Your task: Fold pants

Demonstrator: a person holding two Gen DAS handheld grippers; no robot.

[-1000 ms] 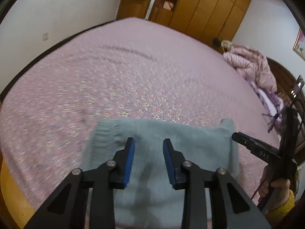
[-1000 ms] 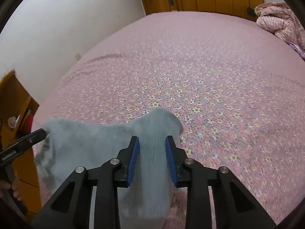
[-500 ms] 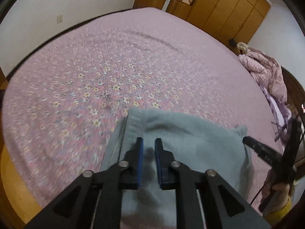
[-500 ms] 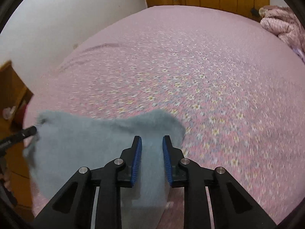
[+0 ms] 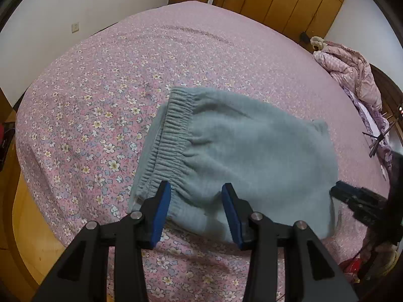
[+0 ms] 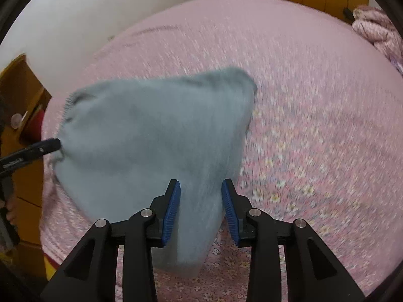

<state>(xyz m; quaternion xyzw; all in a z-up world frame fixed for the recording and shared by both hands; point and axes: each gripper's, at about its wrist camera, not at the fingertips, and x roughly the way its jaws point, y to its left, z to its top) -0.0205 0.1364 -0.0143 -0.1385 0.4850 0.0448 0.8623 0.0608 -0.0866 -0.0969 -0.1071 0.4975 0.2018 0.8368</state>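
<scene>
I see fuzzy grey-blue fleece pants [image 5: 241, 151], folded into a thick pad with a ribbed elastic waistband, lying on the pink floral bedsheet [image 5: 100, 100]; my left gripper [image 5: 196, 211] and right gripper [image 6: 201, 209] both gape wide, holding nothing

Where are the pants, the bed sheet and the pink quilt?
pants [image 5: 252, 151]: left wrist view, middle of fabric.
bed sheet [image 5: 100, 88]: left wrist view, bare flowered area.
pink quilt [image 5: 350, 73]: left wrist view, heap's middle.

I see open bed [image 5: 105, 80] on the far and left sides of the pants [image 5: 252, 151]; a quilt heap [image 5: 352, 75] blocks the far right corner.
</scene>
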